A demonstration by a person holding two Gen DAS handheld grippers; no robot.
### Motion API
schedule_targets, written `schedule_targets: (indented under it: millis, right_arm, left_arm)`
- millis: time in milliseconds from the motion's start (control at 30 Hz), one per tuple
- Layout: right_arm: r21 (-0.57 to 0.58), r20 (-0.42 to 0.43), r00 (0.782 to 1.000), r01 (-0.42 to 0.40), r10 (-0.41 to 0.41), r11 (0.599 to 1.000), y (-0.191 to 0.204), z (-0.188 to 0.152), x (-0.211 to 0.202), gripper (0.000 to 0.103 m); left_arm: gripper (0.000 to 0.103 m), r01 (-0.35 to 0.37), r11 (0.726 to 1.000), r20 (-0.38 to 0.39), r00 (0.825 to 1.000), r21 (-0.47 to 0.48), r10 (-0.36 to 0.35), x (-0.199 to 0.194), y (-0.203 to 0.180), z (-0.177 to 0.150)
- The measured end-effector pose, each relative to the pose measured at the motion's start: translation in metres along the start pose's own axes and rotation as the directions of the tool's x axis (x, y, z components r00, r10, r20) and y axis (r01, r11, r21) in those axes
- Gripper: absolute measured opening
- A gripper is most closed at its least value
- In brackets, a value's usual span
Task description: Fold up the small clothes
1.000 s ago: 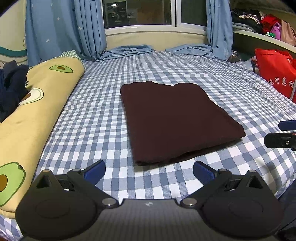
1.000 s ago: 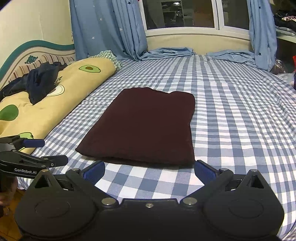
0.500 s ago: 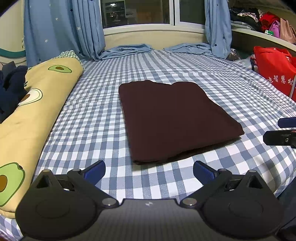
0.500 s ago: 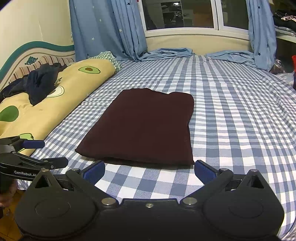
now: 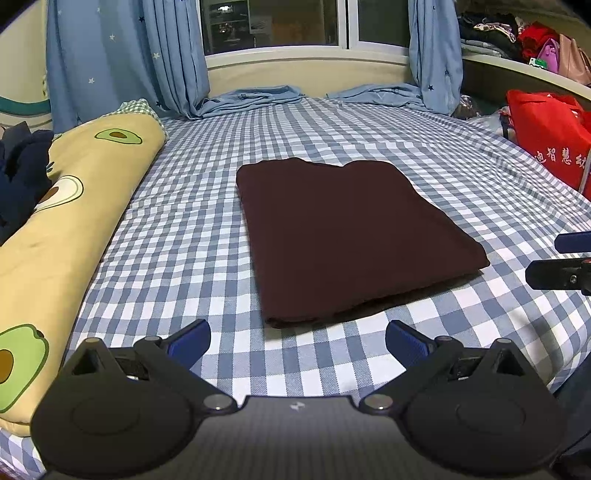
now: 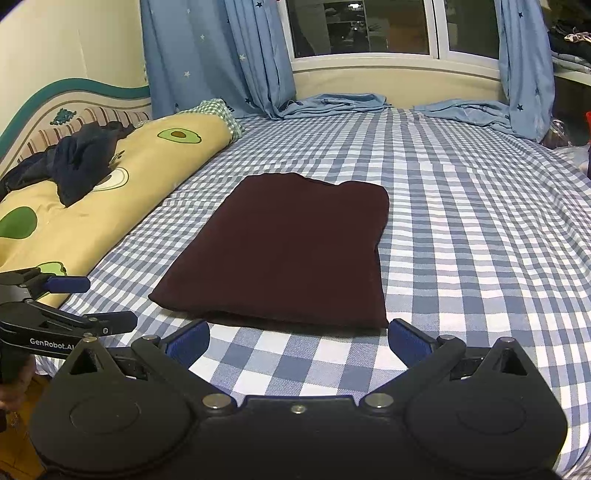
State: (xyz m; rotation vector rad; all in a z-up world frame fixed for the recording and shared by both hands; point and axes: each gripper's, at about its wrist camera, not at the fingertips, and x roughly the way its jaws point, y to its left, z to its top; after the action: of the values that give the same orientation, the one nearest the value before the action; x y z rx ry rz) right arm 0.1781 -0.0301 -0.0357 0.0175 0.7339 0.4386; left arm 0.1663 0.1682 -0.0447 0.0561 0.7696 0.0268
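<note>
Risk lies in the near edge of the folded cloth (image 5: 347,236) at frame centre: its stacked layers could slip apart if pinched unevenly. Left tool (image 5: 297,338) and right tool (image 6: 298,338) are both spread wide, holding nothing.

The left gripper (image 5: 297,338) is wide open, its two blue fingers (image 5: 190,338) far apart and holding nothing. The right gripper (image 6: 298,338) is wide open too. Both sit low, side by side.

Indoor artificial light, even and moderately bright; window (image 5: 275,22) dark. Soft shadow under garment (image 5: 347,236) near edge. Fisheye bends edges; corners vignetted. Focus sharp.
</note>
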Motion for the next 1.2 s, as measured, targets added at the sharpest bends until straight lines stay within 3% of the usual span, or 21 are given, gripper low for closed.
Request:
schedule_targets:
  millis: [1200]
  right_arm:
    - [-0.019, 0.006, 1.000, -0.002, 0.002, 1.000, 0.0022, 0.0034, 0.0002, 0.102]
  left_arm:
    - [0.102, -0.004, 1.000, -0.002, 1.000, 0.004, 0.004, 0.0003, 0.0006, 0.0005]
